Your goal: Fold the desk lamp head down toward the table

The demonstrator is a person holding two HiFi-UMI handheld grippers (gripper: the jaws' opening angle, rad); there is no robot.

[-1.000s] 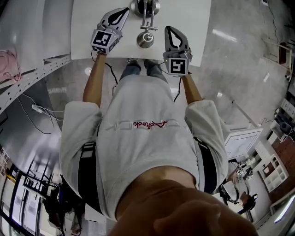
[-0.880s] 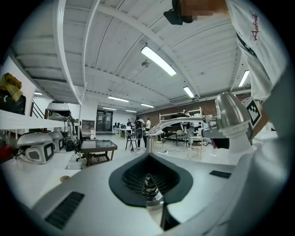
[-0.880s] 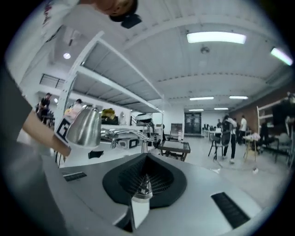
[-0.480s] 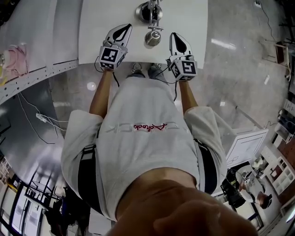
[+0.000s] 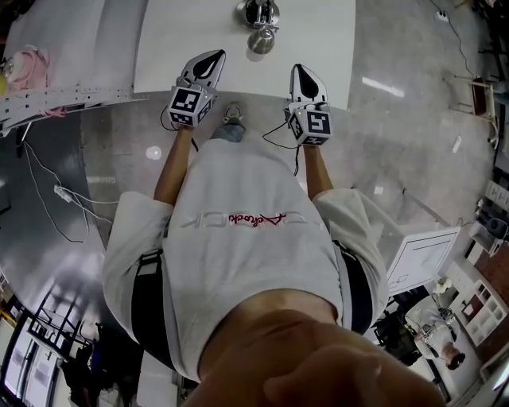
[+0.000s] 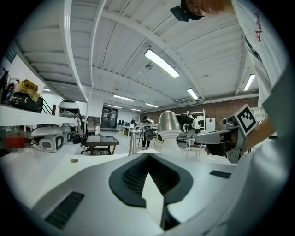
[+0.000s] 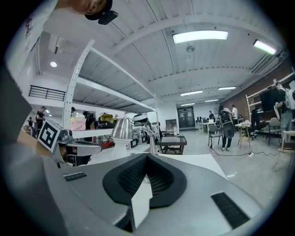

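Observation:
The silver desk lamp stands at the far middle of the white table, its bell-shaped head hanging low with the mouth toward the tabletop. My left gripper and right gripper hover over the table's near edge, one on each side of the lamp and apart from it. Both are shut with nothing between the jaws. The left gripper view shows the lamp head ahead and the right gripper beside it. In the right gripper view the lamp head and the left gripper appear to the left.
A perforated metal shelf with a pink bundle adjoins the table's left side. A cable trails on the shiny floor at the left. A white cabinet stands on the floor at the right.
Both grippers have drawn back from beside the lamp head to the table's near edge, still shut. The right gripper has rolled on its axis. The lamp has not moved.

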